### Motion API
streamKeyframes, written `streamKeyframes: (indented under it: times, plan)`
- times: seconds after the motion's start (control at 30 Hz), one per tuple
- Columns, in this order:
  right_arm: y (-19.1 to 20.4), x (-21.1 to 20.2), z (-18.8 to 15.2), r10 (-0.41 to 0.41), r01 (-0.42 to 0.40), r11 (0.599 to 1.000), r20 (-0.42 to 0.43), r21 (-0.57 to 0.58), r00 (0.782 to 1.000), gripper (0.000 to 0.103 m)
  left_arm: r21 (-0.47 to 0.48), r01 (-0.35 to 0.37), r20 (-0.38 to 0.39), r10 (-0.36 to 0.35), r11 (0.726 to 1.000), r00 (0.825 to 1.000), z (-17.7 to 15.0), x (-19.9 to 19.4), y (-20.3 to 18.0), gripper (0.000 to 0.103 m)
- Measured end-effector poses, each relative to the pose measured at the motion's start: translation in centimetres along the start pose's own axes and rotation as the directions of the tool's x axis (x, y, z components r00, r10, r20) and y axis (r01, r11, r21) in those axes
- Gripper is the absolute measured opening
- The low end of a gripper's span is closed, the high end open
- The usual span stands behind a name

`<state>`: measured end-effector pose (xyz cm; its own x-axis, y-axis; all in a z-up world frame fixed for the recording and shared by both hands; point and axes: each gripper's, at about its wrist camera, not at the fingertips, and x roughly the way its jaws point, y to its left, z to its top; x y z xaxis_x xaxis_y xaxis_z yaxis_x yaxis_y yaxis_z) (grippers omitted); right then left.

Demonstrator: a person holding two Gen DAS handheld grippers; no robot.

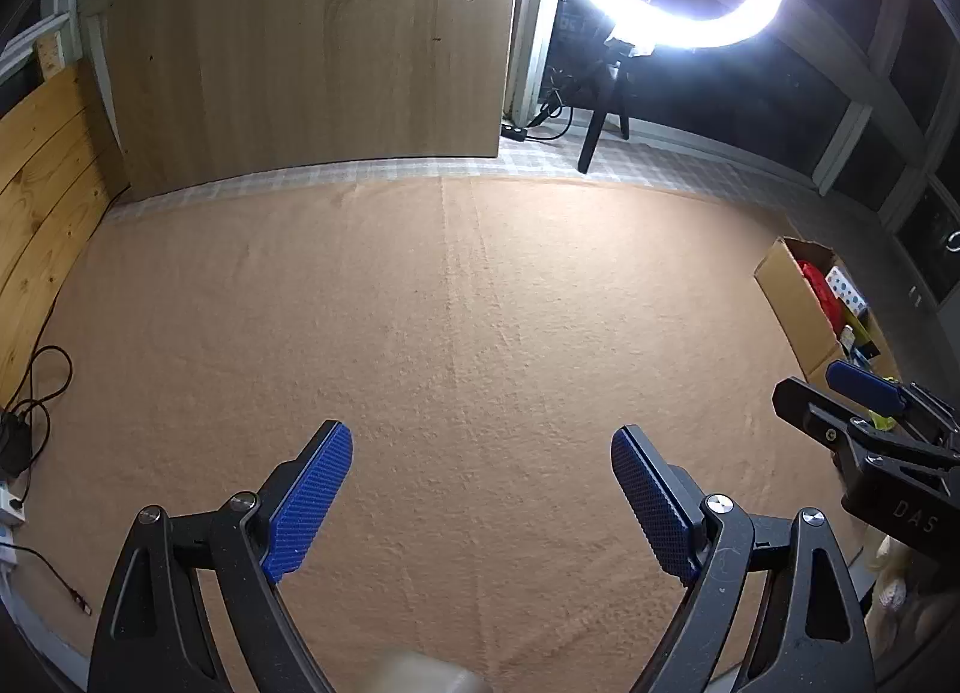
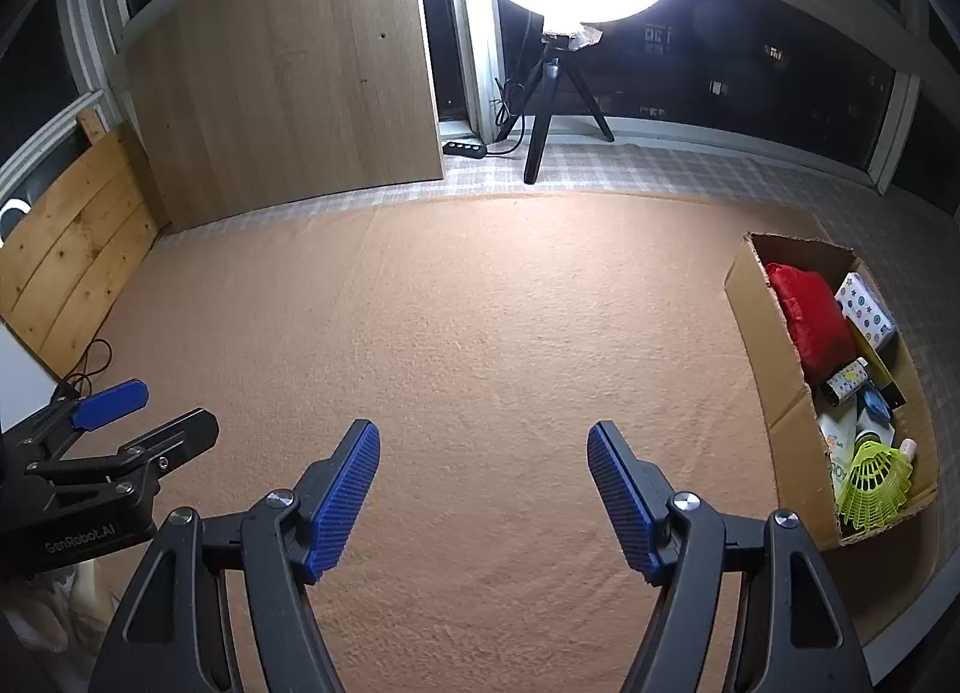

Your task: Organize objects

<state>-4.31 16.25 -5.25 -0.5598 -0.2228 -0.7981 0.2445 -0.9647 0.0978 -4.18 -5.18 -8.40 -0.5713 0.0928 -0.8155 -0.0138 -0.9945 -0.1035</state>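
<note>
A cardboard box [image 2: 756,333] stands at the right on an orange cloth [image 2: 480,333]. It holds a red bundle [image 2: 810,315], a dotted white box [image 2: 867,312], a yellow-green shuttlecock [image 2: 876,477] and several small items. The box also shows in the left wrist view [image 1: 792,303]. My left gripper [image 1: 480,501] is open and empty above the cloth. My right gripper [image 2: 483,492] is open and empty left of the box. Each gripper shows at the edge of the other's view: the right one [image 1: 840,393] and the left one [image 2: 162,411].
A ring light on a black tripod [image 2: 546,111] stands at the back beside a power strip [image 2: 465,149]. A large wooden panel [image 2: 282,75] leans at the back left. Wooden planks [image 2: 72,243] line the left side. Cables [image 1: 36,393] lie at the left edge.
</note>
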Motion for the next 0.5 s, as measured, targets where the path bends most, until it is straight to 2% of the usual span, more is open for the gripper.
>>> streamKeyframes:
  times: [0.5]
  plan:
    - [0.00,-0.30,-0.09,-0.024,0.024,1.000,0.009,-0.005,1.000,0.068,0.004,-0.002,-0.001,0.002,1.000,1.000,-0.38,-0.15,-0.21,0.091]
